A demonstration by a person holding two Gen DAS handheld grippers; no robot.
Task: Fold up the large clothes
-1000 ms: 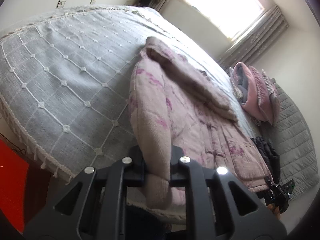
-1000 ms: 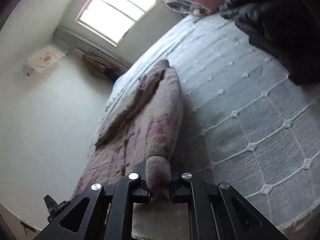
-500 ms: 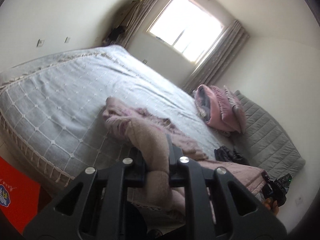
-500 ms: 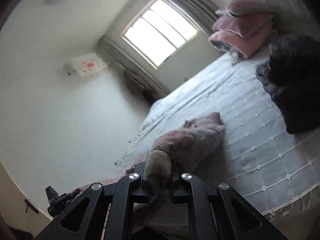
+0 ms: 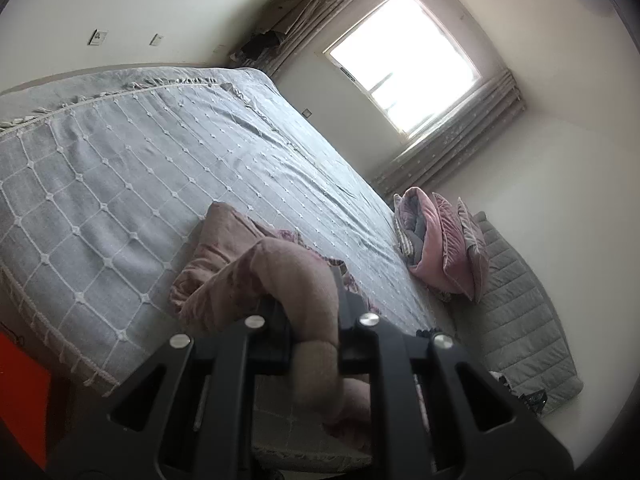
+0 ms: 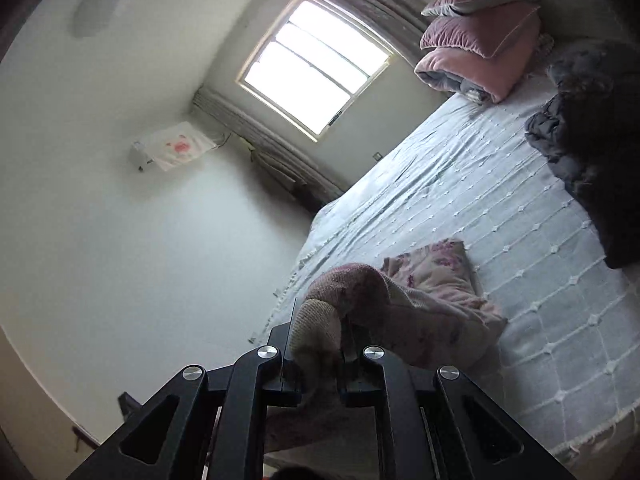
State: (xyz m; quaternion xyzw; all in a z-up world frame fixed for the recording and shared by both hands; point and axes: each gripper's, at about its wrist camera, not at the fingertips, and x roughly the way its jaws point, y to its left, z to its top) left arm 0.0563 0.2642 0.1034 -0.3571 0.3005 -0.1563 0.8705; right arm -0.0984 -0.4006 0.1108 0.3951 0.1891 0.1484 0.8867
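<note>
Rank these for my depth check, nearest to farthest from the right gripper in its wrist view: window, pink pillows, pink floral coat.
1. Pink floral coat, its cuff clamped in the right gripper.
2. Pink pillows, stacked at the bed's far end, upper right.
3. Window, in the far wall beyond the bed.

Grey quilted bedspread (image 5: 160,168) on bed; pink pillows (image 6: 484,44) stacked near headboard — dark garment (image 6: 588,136) beside them; bright window (image 5: 404,60).

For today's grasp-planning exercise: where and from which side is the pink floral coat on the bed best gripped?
Grip the pink floral coat by its ribbed cuffs, as the left gripper and right gripper do: narrow, firm ends, reached from the bed's near edge.
</note>
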